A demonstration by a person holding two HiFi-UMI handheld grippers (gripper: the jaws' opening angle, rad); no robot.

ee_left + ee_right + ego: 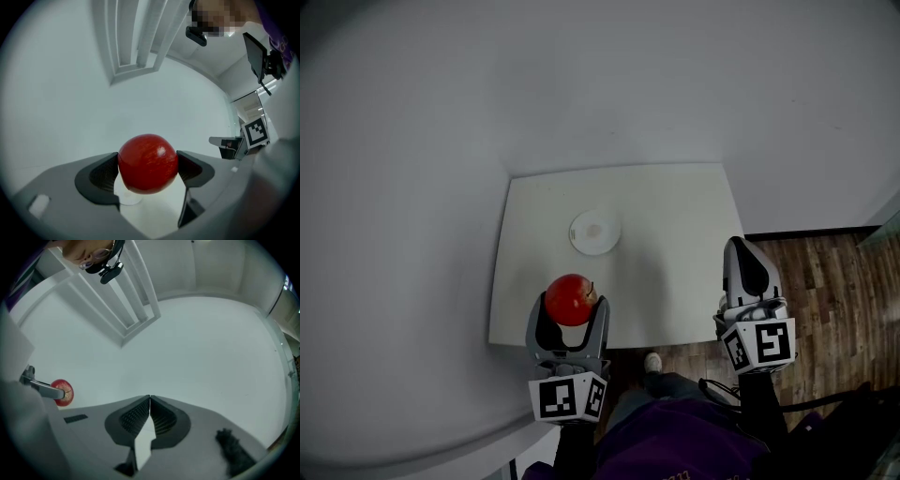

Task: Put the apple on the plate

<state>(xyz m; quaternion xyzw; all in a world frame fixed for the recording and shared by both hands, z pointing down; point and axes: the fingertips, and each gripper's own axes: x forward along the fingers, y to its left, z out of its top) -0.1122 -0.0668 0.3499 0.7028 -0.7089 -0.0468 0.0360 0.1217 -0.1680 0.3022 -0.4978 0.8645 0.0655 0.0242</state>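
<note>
Red and glossy, the apple (148,163) is sitting clamped between the two dark jaws of the left gripper (571,309), which is holding it in the air over the near edge of the white table (675,281). The white plate (579,242) is lying ahead of that gripper's tips and slightly to their right. It is well apart from the apple, with bare tabletop running all round it out to every edge. The right gripper (150,401) is hovering with its jaws pressed together on nothing, by the table's near right corner where the wooden floor (834,281) begins, well clear of the left one. Only the head view is showing the plate and the table edges. The left gripper view is showing ribbed pads touching the apple on both sides, and the right gripper view is catching the apple small at its far left.
</note>
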